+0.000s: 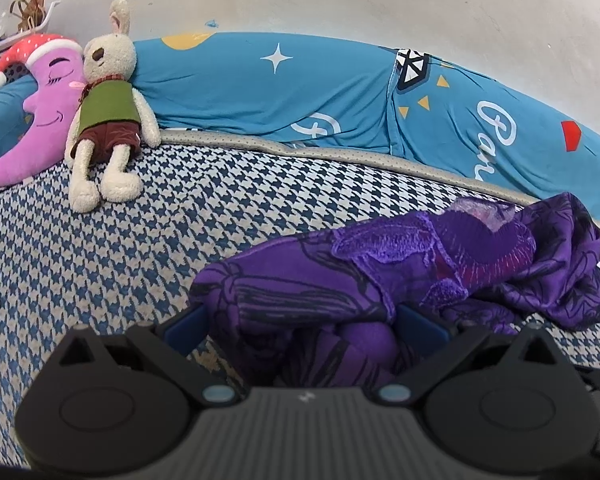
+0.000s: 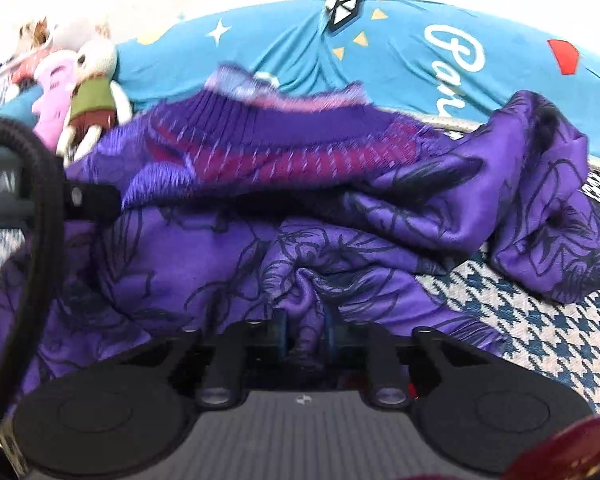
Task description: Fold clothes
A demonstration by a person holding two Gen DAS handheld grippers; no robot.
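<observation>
Right, the purple garment [image 1: 440,276] lies bunched on the houndstooth bed cover [image 1: 120,264], towards its far edge by the blue bolster [image 1: 300,92]. The right gripper [image 2: 305,330] has its jaws pinched tight on a fold of it. The left gripper [image 1: 300,320] stands wide, cloth bunched between its fingers.

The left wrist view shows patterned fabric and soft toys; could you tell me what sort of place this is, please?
Most likely a bedroom, with the work done on a bed: a houndstooth bedcover, a long blue bolster pillow against the wall, and a plush rabbit beside a pink moon cushion.
</observation>
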